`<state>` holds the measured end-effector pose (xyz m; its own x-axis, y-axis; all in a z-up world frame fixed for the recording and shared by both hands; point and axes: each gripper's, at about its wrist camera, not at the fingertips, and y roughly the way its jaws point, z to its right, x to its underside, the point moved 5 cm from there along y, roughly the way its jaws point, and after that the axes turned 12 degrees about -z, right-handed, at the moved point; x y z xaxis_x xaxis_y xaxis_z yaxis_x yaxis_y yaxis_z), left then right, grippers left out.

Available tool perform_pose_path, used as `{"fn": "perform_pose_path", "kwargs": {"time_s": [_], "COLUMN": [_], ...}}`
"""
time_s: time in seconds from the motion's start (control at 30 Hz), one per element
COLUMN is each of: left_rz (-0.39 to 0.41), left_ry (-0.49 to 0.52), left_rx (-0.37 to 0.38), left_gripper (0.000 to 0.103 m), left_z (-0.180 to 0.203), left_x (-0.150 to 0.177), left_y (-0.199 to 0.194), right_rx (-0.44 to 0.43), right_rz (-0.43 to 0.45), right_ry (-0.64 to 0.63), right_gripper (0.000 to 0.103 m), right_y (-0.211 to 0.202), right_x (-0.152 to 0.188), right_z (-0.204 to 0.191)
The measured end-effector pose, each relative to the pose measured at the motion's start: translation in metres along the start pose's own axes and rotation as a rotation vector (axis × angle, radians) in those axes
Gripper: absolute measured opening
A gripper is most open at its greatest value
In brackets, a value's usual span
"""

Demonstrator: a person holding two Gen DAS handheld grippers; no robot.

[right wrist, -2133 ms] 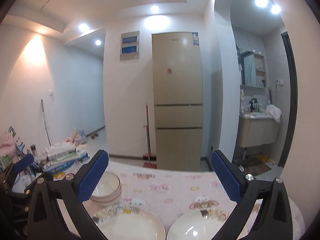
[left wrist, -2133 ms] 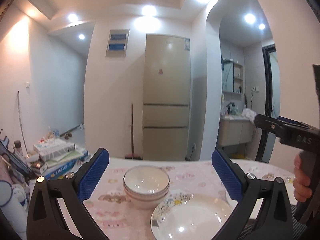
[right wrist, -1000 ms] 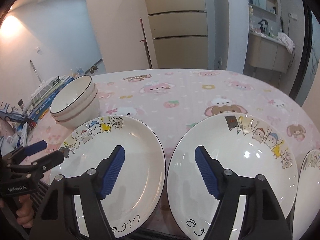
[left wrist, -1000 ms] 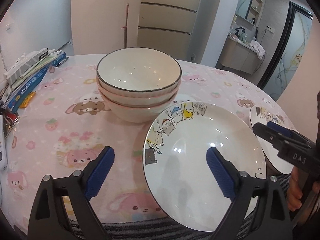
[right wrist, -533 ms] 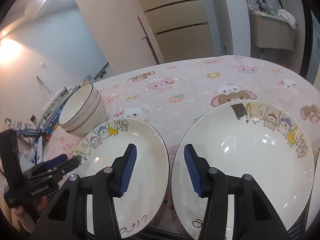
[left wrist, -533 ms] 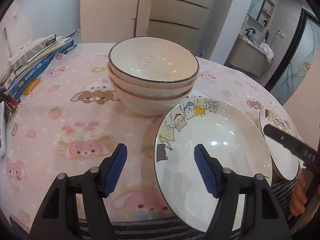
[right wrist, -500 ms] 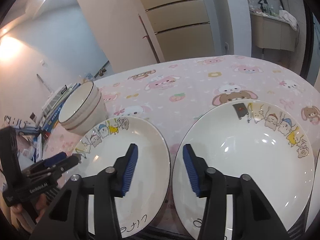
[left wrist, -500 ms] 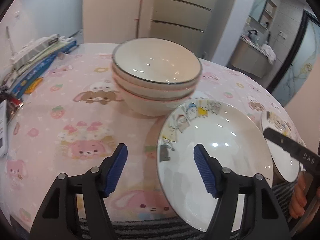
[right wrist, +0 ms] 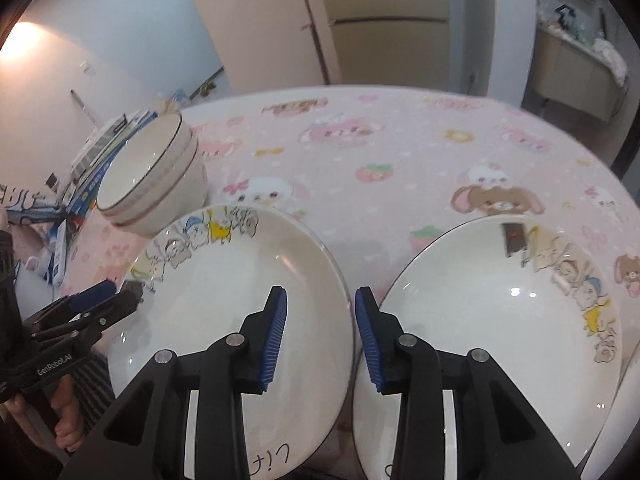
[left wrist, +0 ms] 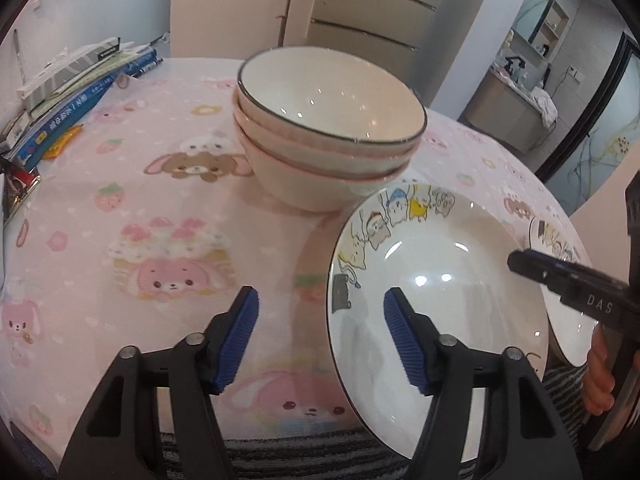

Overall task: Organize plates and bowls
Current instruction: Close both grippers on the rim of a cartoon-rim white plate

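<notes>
Three stacked white bowls (left wrist: 328, 120) (right wrist: 148, 172) stand on the pink cartoon tablecloth (left wrist: 140, 200). Just in front of them lies a white plate with cartoon animals (left wrist: 440, 260) (right wrist: 224, 280). A second such plate (right wrist: 500, 300) lies to its right. My left gripper (left wrist: 320, 336) (right wrist: 92, 308) straddles the first plate's left rim; its jaws are closing, the pads not touching it. My right gripper (right wrist: 322, 336) (left wrist: 560, 280) straddles the same plate's right rim, jaws closing, a gap still showing on both sides.
Books and boxes (left wrist: 80, 92) pile up at the table's left edge. A third plate's rim (right wrist: 628, 360) shows at the far right. A hand (left wrist: 598, 380) holds the right gripper. Striped fabric (left wrist: 280, 456) lies along the near table edge.
Both grippers tipped down from the room toward the table. Both pairs of jaws narrowed. The right gripper shifted so the first plate's right rim sits between its fingers.
</notes>
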<state>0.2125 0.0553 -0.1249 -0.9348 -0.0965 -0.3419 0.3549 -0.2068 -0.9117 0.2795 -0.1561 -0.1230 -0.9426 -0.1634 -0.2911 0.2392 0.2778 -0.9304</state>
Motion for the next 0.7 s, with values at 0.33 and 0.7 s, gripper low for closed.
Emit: {"fn": "perform_pose_path", "kwargs": {"time_s": [0.33, 0.7], "left_rz": [-0.048, -0.057], "left_ry": [0.004, 0.042], "left_rx": [0.0, -0.007], "left_gripper": [0.046, 0.055], "left_z": [0.001, 0.008], "left_x": [0.003, 0.001], "left_y": [0.009, 0.011], "right_rx": [0.072, 0.109], "right_rz": [-0.049, -0.081], "right_ry": [-0.049, -0.068], "right_gripper": [0.04, 0.051], "right_y": [0.014, 0.031], "right_x": [-0.01, -0.022], "right_z": [-0.009, -0.016]}}
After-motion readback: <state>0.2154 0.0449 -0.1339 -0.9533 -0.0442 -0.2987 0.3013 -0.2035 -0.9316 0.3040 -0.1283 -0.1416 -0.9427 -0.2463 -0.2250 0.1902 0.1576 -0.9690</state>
